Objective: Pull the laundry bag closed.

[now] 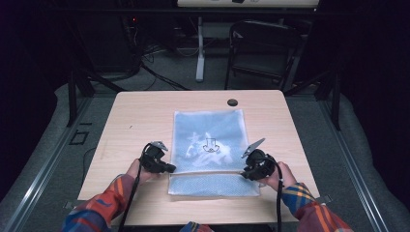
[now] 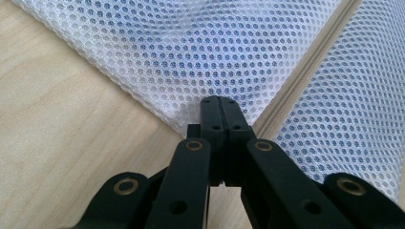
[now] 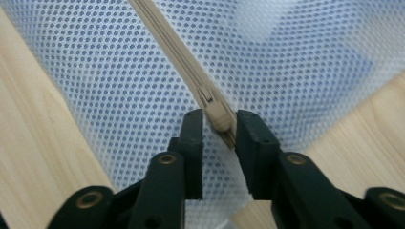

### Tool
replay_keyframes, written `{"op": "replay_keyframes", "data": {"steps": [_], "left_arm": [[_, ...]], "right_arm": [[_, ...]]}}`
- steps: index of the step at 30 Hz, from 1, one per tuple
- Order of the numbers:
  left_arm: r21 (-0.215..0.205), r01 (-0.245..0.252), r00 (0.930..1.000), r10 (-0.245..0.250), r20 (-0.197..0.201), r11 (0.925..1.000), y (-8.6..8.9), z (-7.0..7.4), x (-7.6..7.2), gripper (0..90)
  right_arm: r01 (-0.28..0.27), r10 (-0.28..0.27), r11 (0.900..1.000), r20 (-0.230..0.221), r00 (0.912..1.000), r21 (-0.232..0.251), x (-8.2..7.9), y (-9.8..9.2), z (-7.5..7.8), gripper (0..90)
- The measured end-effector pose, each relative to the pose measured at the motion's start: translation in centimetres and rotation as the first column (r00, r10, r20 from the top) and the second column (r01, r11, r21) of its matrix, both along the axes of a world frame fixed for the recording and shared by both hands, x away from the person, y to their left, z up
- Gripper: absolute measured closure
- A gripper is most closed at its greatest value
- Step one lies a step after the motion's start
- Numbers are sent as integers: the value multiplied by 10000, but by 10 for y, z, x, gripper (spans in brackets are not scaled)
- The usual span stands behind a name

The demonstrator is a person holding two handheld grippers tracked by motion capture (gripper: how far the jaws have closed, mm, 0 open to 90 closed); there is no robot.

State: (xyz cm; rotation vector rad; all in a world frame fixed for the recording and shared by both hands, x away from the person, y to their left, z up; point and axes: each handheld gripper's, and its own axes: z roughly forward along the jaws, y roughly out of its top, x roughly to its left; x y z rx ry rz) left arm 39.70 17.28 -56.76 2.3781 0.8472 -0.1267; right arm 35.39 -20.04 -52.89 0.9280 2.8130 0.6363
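A mesh bag (image 1: 209,145) is lying flat on the table (image 1: 135,121). The left tool (image 2: 219,102) is pinching its edge; the right tool (image 3: 218,121) is straddling the zipper pull (image 3: 218,117), jaws slightly apart. Unzipping is seemingly not yet begun.

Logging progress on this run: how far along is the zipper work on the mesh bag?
Done: left gripper is pinched shut on the mesh bag edge beside the zipper. In hand: right gripper brackets the zipper pull, jaws apart. Left: gripping and sliding it.
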Motion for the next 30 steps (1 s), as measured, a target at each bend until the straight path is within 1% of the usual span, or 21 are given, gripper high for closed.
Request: {"op": "replay_keyframes", "data": {"steps": [2,3,4,5,6,7,8,11,14,15,16,17,19,20,21,23,26,30], "left_arm": [[-9,-15,10000,15,-8,10000,0,0,0,900],[-8,-8,10000,8,-11,10000,0,0,0,900],[-25,-44,10000,44,-32,10000,0,0,0,900],[-23,-35,10000,35,-25,10000,0,0,0,900],[-24,-37,10000,37,-26,10000,0,0,0,900],[-18,-20,10000,20,-18,10000,0,0,0,900],[-11,-3,10000,3,-10,10000,0,0,0,900],[-30,-38,10000,38,-43,10000,0,0,0,900],[-66,-57,9999,57,-89,10000,0,0,0,900],[-88,-71,9999,71,-99,9999,0,0,0,900],[-87,-71,9999,70,-109,9999,0,0,0,900],[-95,-70,9999,69,-111,9999,0,0,0,900],[-107,-52,9999,50,-116,9999,1,-1,1,900],[-104,-48,9999,47,-116,9999,1,-1,1,900],[-100,-40,9999,39,-105,9999,1,-1,1,900],[-98,-48,9999,47,-108,9999,1,-1,1,900],[-94,-39,9999,38,-101,9999,1,0,1,900],[-93,-45,9999,44,-95,9999,1,0,1,900]], "right_arm": [[-168,167,9996,-64,9998,-212,4,7,-6,705],[-168,167,9996,-64,9998,-212,4,7,-6,705],[-268,263,9990,-131,9996,-368,4,10,-9,747],[-268,263,9990,-131,9996,-368,4,10,-9,747],[-343,341,9982,-39,9994,-487,4,11,-11,778],[-395,393,9971,-47,9992,-650,3,12,-11,783],[-486,482,9966,-79,9988,-659,3,13,-12,790],[-462,462,9972,-15,9989,-595,2,13,-12,811],[-566,565,9956,-32,9984,-743,1,12,-9,816],[-519,519,9965,-15,9987,-659,1,12,-9,816],[-536,538,9956,2,9986,-774,1,11,-7,817],[-517,517,9963,-23,9987,-693,1,10,-7,817],[-560,563,9941,10,9984,-932,1,9,-5,817],[-457,463,9949,42,9989,-897,0,7,-5,817],[-520,523,9936,6,9986,-1000,0,5,-4,818],[-346,352,9952,42,9994,-916,-1,1,-5,818],[-317,313,9939,-51,9995,-1058,-1,-4,-4,818],[-135,123,9941,-112,9999,-1077,-1,-12,-6,818]]}}
